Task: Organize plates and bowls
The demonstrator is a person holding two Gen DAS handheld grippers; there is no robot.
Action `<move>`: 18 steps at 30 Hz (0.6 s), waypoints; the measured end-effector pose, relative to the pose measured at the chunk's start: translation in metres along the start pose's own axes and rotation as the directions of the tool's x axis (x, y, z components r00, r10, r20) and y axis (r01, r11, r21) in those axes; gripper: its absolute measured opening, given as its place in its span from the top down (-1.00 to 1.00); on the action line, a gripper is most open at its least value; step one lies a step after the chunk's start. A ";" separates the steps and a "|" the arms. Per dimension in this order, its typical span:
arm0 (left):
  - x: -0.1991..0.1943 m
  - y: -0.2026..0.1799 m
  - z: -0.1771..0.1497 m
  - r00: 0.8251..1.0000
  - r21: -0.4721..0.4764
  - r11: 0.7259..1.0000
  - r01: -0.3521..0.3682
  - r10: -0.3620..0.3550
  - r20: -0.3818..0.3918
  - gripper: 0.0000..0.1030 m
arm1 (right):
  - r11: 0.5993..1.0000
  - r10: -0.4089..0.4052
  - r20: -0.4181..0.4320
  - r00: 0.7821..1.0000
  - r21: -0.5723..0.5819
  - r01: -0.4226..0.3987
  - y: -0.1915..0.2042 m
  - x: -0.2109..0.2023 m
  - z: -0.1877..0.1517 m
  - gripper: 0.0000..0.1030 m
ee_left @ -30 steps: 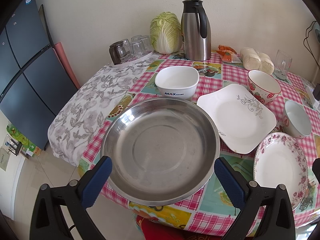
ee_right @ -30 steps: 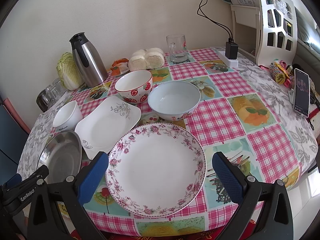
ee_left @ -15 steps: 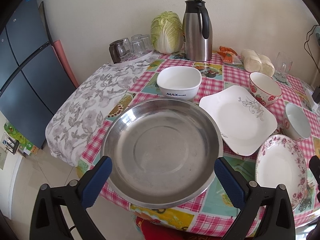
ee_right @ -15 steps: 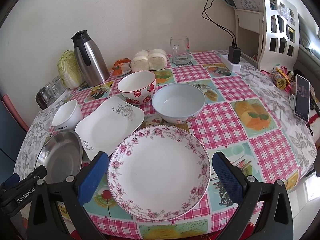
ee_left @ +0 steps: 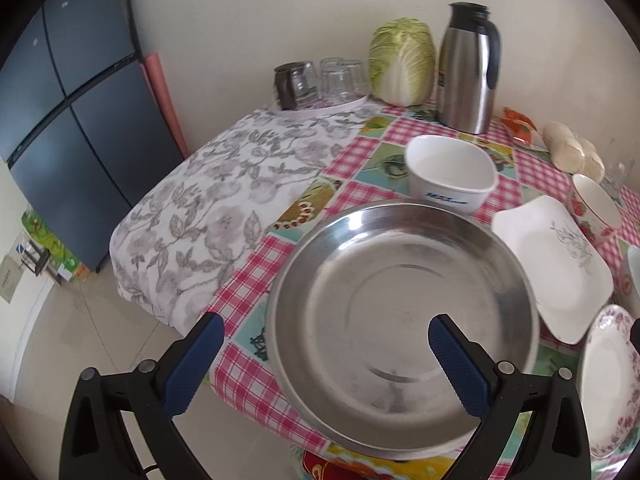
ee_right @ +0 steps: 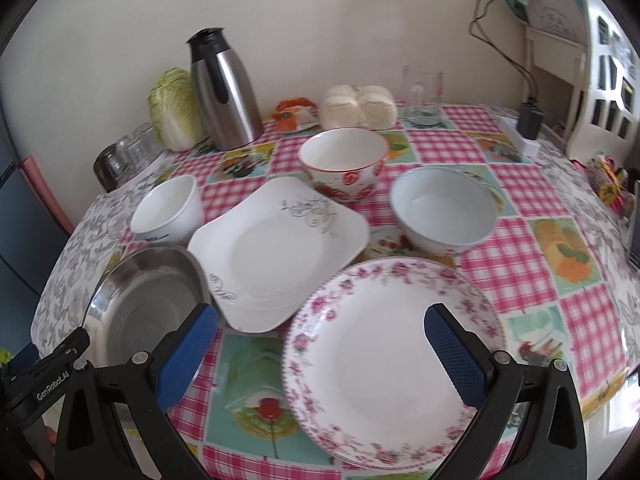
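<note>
A large steel plate (ee_left: 400,320) sits at the table's near left edge; it also shows in the right wrist view (ee_right: 148,300). My left gripper (ee_left: 320,364) is open, its right finger over the plate, its left finger off the table. A white square bowl (ee_left: 450,174) stands behind it. A white square plate (ee_right: 276,248) lies in the middle. A flower-rimmed round plate (ee_right: 384,356) lies near the front; my right gripper (ee_right: 320,352) is open, straddling its left part. A strawberry bowl (ee_right: 344,164) and a pale blue bowl (ee_right: 442,212) stand behind.
At the back stand a steel thermos (ee_right: 224,88), a cabbage (ee_left: 402,60), a tray of upturned glasses (ee_left: 320,84), steamed buns (ee_right: 360,106) and a glass mug (ee_right: 422,88). A dark fridge (ee_left: 72,100) stands left of the table. A power strip (ee_right: 524,136) lies at the right.
My left gripper has swung left, so the steel plate now sits right of centre. My right gripper has turned left and moved closer to the dishes. Nothing was grasped.
</note>
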State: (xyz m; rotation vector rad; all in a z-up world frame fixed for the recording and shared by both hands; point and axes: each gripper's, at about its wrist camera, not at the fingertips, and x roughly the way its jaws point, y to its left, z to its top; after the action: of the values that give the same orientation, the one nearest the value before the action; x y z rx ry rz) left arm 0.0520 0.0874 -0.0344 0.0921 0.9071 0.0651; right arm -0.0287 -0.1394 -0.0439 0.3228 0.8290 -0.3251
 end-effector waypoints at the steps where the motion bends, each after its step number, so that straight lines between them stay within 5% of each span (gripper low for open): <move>1: 0.004 0.006 0.000 1.000 -0.017 1.000 0.002 -0.002 -0.003 -1.00 | 1.000 0.017 -0.014 1.000 -0.021 -0.018 0.006 0.004 0.000 -1.00; 7: 0.020 0.041 0.003 0.999 -0.106 0.994 0.007 -0.003 0.039 -1.00 | 0.977 0.139 -0.131 0.982 -0.141 -0.157 0.039 0.022 -0.003 -1.00; 12: 0.039 0.059 0.009 0.996 -0.145 0.987 0.074 -0.080 -0.032 -1.00 | 0.949 0.218 -0.196 0.956 -0.184 -0.254 0.054 0.029 0.002 -1.00; 18: 0.059 0.060 0.008 0.995 -0.122 0.991 0.055 -0.065 -0.079 -0.86 | 0.946 0.250 -0.243 0.937 -0.146 -0.290 0.056 0.048 0.010 -1.00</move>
State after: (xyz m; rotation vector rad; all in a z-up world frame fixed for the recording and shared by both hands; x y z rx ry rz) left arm 0.0939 0.1522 -0.0696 -0.0502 0.9864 0.0672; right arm 0.0309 -0.1000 -0.0658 0.3029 1.0130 0.0471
